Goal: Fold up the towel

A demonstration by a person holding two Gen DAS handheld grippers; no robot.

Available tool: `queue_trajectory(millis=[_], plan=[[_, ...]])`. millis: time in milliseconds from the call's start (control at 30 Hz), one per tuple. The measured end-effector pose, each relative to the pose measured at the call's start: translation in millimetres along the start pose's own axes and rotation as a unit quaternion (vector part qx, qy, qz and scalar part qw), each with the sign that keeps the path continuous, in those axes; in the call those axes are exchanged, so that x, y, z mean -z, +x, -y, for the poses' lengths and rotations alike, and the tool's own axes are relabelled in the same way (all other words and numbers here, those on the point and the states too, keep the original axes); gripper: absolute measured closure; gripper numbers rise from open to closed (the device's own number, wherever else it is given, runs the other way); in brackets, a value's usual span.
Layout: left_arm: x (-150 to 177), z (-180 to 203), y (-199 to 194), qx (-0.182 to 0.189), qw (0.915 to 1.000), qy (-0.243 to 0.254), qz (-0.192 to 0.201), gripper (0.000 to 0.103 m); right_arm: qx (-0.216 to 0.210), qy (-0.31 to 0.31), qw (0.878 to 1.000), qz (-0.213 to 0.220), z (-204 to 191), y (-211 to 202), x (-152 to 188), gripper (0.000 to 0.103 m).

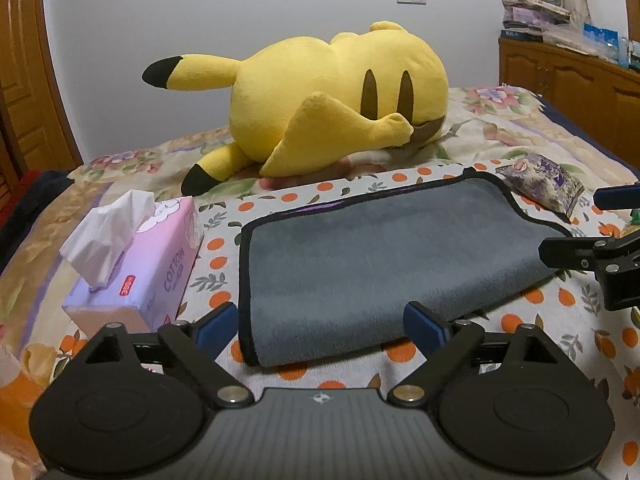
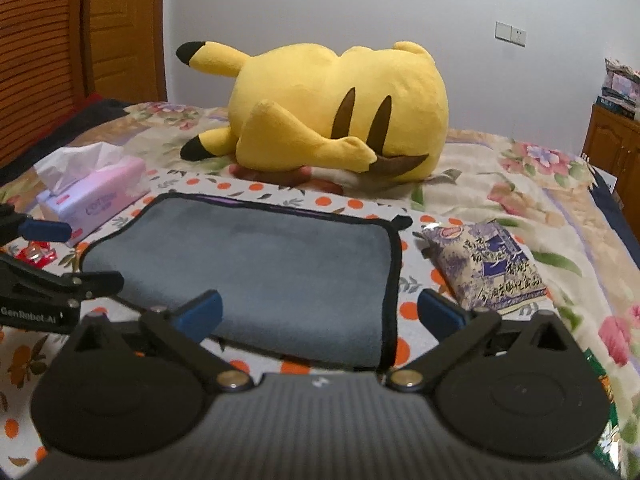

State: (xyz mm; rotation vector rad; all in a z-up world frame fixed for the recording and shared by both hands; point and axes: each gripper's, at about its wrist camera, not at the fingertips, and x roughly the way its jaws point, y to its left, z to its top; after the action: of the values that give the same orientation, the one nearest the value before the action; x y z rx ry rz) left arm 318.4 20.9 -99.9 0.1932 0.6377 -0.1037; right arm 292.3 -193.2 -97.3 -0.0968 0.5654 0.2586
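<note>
A grey towel (image 1: 360, 256) with black trim lies folded in half on the orange-dotted cloth; its folded edge faces me and a purple strip shows at the far edge. It also shows in the right wrist view (image 2: 256, 268). My left gripper (image 1: 320, 326) is open and empty, just above the towel's near left corner. My right gripper (image 2: 320, 314) is open and empty, over the towel's near right corner. Each gripper shows at the edge of the other's view.
A big yellow plush (image 1: 320, 104) lies behind the towel. A pink tissue box (image 1: 136, 256) stands to its left, a purple snack packet (image 2: 488, 264) to its right. A red wrapper (image 2: 36, 256) lies at far left. Wooden cabinets (image 1: 580, 80) stand at right.
</note>
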Motion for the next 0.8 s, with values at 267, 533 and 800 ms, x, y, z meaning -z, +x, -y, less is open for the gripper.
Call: queue_trajectory(millis=[267, 533, 800], plan=[[5.6, 3.8, -16.3, -0.005, 0.9999, 0.007, 0.006, 0.006, -0.005, 0.000, 1.000, -0.002, -6.9, -13.1, 7.1, 0.000], [3.0, 4.8, -48.7, -0.004, 0.9999, -0.001, 0.017, 0.003, -0.011, 0.004, 1.000, 0.006, -8.8, -43.3, 7.2, 0.000], [-1.5, 10.7, -86.6, 0.003, 0.9996, -0.014, 0.025, 0.000, -0.002, 0.008, 1.000, 0.018, -6.4, -85.1, 5.9, 0.000]])
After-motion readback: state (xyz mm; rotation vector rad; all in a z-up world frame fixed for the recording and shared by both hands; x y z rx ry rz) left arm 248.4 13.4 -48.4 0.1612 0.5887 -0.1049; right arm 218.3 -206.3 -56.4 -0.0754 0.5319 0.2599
